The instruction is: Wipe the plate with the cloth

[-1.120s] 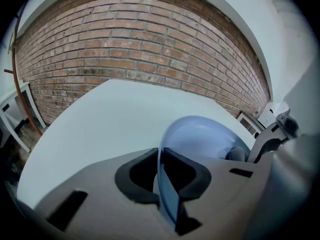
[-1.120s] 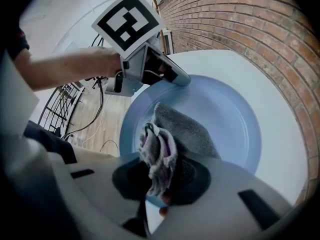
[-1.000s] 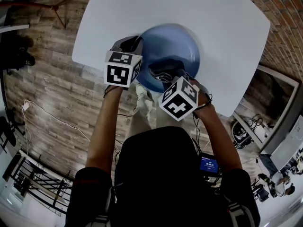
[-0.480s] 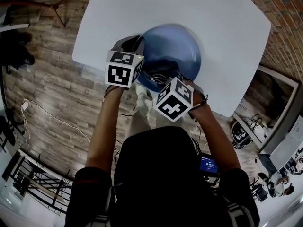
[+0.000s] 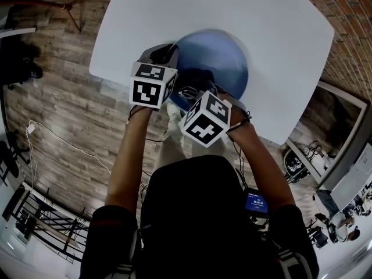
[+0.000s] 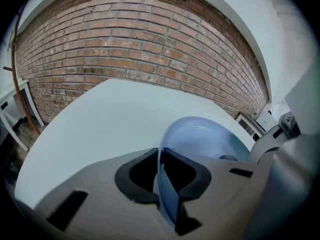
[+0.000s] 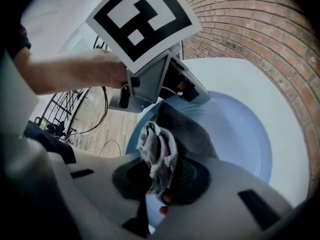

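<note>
Left hand-held gripper is clamped on the rim of the blue plate; the rim runs edge-on between both jaws. In the head view the plate sits over the near edge of the white desk. Can't tell if it rests on the desk or is lifted off it.

Right hand-held gripper is closed on a bunched grey cloth. The cloth touches the inside of the plate near its rim, just beside the left gripper.

In the way:
- Head view: the right marker cube covers the plate's near rim and the left marker cube covers its left rim. The person's head and torso block everything below.
- Right gripper view: the left gripper's cube and the person's hand fill the top left.
- Left gripper view: the gripper's own body hides the plate's lower half.

Around:
- brick wall behind the desk
- wood plank floor with a thin cable lying on it
- black railing at bottom left

Writing: only black-and-white square patterns on the cubes. A small blue screen by the right arm shows print too small to read.
</note>
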The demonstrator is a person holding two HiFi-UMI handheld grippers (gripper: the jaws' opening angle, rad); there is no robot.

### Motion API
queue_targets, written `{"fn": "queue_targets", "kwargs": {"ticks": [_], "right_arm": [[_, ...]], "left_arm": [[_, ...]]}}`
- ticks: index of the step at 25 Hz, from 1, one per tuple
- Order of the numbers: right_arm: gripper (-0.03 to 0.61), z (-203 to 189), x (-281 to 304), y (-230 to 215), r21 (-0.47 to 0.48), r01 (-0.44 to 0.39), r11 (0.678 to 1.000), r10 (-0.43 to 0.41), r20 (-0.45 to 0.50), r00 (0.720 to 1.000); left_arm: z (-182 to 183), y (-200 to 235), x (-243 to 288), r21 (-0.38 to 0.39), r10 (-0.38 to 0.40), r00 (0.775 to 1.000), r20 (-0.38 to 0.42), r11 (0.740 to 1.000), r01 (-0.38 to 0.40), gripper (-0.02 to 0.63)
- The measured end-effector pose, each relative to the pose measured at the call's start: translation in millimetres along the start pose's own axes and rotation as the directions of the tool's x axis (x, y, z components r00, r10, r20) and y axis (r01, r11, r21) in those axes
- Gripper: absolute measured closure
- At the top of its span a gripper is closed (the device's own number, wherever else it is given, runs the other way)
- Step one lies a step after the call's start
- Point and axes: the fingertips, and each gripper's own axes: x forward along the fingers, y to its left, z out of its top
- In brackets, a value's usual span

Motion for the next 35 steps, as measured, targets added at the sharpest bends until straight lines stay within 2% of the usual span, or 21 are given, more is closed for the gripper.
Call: {"fn": "queue_targets", "kwargs": {"ticks": [15, 35], "right_arm": [[0.528, 20.0, 2.7, -25.1, -0.07, 0.049, 0.996, -0.049, 0.002, 0.999], [0.528, 22.4, -3.0, -55.7, -0.067, 0.099, 0.993, -0.1, -0.003, 0.995]], "left_arm": [[-0.1, 1.5, -0.1, -0.011, -0.009, 1.0, -0.001, 1.0, 0.009, 0.572], [-3.4, -0.4, -2.4, -0.016, -0.03, 1.0, -0.003, 0.999, 0.03, 0.572]]}}
